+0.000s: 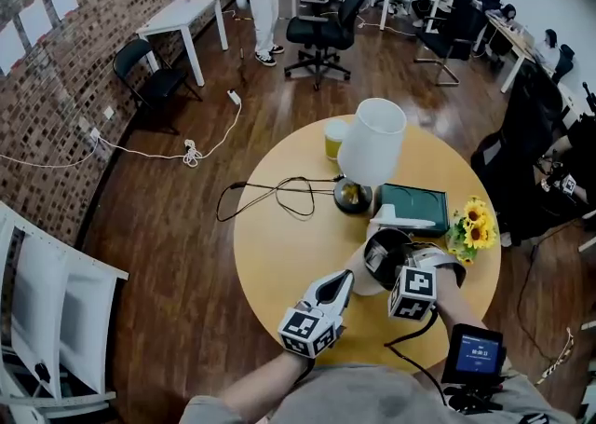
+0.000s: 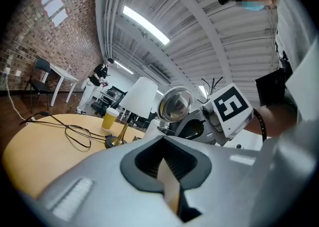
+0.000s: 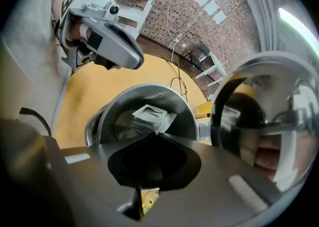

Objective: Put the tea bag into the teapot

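The steel teapot (image 3: 124, 121) stands in front of me on the round yellow table (image 1: 279, 254), its shiny lid (image 3: 264, 121) swung open to the right. My right gripper (image 3: 155, 135) points steeply down over the opening, shut on the tea bag (image 3: 152, 116), which hangs at its tips just inside the rim. In the head view the teapot (image 1: 372, 268) sits right under the right gripper (image 1: 399, 271). My left gripper (image 1: 346, 275) is level beside the pot on its left, jaws closed. In the left gripper view its jaws (image 2: 162, 146) meet, facing the teapot (image 2: 192, 128).
Behind the teapot stand a white-shaded lamp (image 1: 371, 147), a yellow cup (image 1: 334, 140), a dark green box (image 1: 413, 203) and sunflowers (image 1: 473, 226). A black cable (image 1: 279, 194) loops across the table's left half. Office chairs and desks stand beyond.
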`<action>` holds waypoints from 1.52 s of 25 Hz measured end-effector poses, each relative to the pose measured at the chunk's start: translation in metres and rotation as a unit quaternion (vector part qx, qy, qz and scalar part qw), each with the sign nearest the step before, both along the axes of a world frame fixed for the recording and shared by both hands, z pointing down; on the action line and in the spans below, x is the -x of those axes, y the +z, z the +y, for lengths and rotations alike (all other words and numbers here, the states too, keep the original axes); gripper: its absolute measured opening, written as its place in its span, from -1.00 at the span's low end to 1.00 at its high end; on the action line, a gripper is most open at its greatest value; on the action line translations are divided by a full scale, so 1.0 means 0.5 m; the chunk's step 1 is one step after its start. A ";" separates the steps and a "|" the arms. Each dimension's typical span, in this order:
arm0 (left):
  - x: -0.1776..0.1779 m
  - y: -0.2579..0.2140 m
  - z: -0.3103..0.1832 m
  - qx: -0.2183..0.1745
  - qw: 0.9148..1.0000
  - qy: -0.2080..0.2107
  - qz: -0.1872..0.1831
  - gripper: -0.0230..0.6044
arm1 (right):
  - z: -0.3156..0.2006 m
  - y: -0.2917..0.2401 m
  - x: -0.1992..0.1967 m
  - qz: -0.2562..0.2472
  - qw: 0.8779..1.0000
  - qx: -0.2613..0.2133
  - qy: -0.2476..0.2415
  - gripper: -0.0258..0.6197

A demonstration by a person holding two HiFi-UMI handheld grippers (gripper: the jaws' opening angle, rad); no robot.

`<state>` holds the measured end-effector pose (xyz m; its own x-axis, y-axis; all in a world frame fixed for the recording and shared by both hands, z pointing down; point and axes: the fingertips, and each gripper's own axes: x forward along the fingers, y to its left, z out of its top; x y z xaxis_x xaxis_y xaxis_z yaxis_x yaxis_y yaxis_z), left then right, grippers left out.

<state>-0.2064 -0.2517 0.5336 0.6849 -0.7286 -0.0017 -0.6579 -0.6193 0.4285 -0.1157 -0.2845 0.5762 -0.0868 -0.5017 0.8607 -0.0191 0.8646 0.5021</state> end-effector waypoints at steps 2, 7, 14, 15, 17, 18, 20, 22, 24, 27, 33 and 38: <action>0.004 0.003 0.001 0.004 1.000 -0.003 0.000 -0.93 | -0.003 0.011 0.003 0.016 1.000 0.013 -0.008 -0.86; 0.017 0.013 0.000 0.010 1.000 -0.012 0.002 -0.93 | -0.004 0.040 0.014 0.049 0.998 0.044 -0.023 -0.86; 0.023 0.013 -0.007 0.011 1.000 -0.018 0.005 -0.93 | -0.012 0.050 0.015 0.041 0.998 0.050 -0.016 -0.83; 0.022 0.014 -0.008 0.011 1.000 -0.019 0.005 -0.93 | -0.012 0.051 0.014 0.039 0.998 0.049 -0.017 -0.83; 0.017 0.017 -0.012 0.013 1.000 -0.020 0.006 -0.93 | -0.014 0.052 0.011 0.032 0.998 0.047 -0.015 -0.83; 0.013 0.019 -0.014 0.013 1.000 -0.021 0.007 -0.93 | -0.016 0.053 0.008 0.027 0.999 0.045 -0.013 -0.81; 0.004 0.021 -0.019 0.012 1.000 -0.022 0.007 -0.93 | -0.022 0.055 0.002 0.016 0.999 0.042 -0.010 -0.77; -0.001 0.022 -0.021 0.012 1.000 -0.024 0.007 -0.93 | -0.025 0.055 -0.003 0.008 0.999 0.040 -0.008 -0.73; 0.002 0.020 -0.020 0.012 1.000 -0.024 0.007 -0.93 | -0.024 0.052 -0.001 0.004 0.999 0.038 -0.005 -0.73; 0.011 0.014 -0.020 0.009 1.000 -0.024 0.009 -0.93 | -0.023 0.049 0.009 -0.003 0.999 0.033 -0.002 -0.73; 0.016 -0.006 -0.021 -0.002 1.000 -0.019 0.007 -0.93 | -0.032 0.002 0.021 -0.083 0.996 -0.018 0.031 -0.76; 0.008 -0.041 -0.011 -0.015 1.000 0.002 -0.001 -0.93 | -0.021 -0.073 0.019 -0.170 0.978 -0.096 0.074 -0.86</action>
<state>-0.2106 -0.2571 0.5131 0.6882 -0.7252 -0.0221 -0.6563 -0.6351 0.4073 -0.1253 -0.2950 0.5396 -0.2664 -0.6796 0.6835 -0.3313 0.7305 0.5972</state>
